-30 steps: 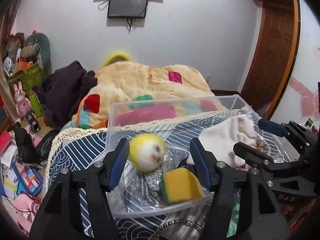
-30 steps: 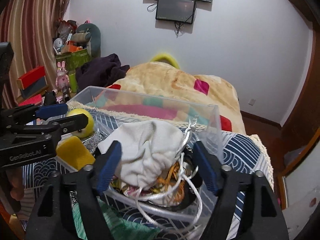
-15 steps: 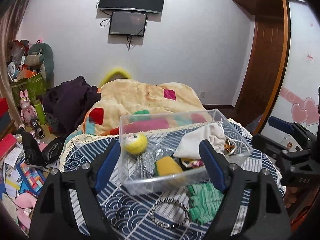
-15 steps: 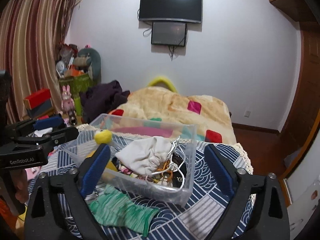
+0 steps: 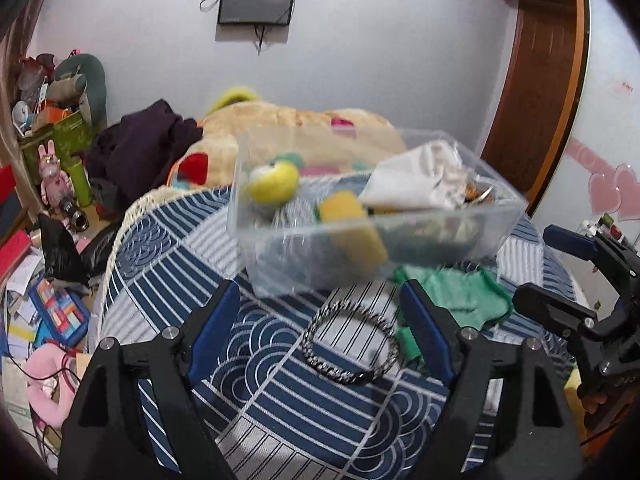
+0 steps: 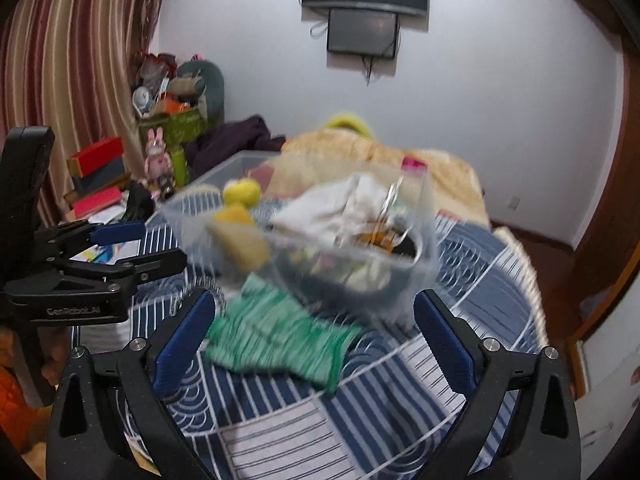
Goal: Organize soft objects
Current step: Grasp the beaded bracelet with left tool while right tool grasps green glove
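Observation:
A clear plastic bin stands on the blue patterned tablecloth. It holds a yellow plush ball, a yellow sponge and a white drawstring pouch. A green knitted cloth lies in front of the bin. A braided bracelet lies beside it. My left gripper is open and empty just before the bracelet. My right gripper is open and empty over the green cloth.
The tablecloth covers a round table with a lace edge. Behind it is a bed with a beige blanket and dark clothes. Toys, boxes and papers crowd the floor at the left. A wooden door is at the right.
Both grippers have drawn back out of the bin and lowered toward the table in front of it. The yellow ball lies in the bin. Both stay open.

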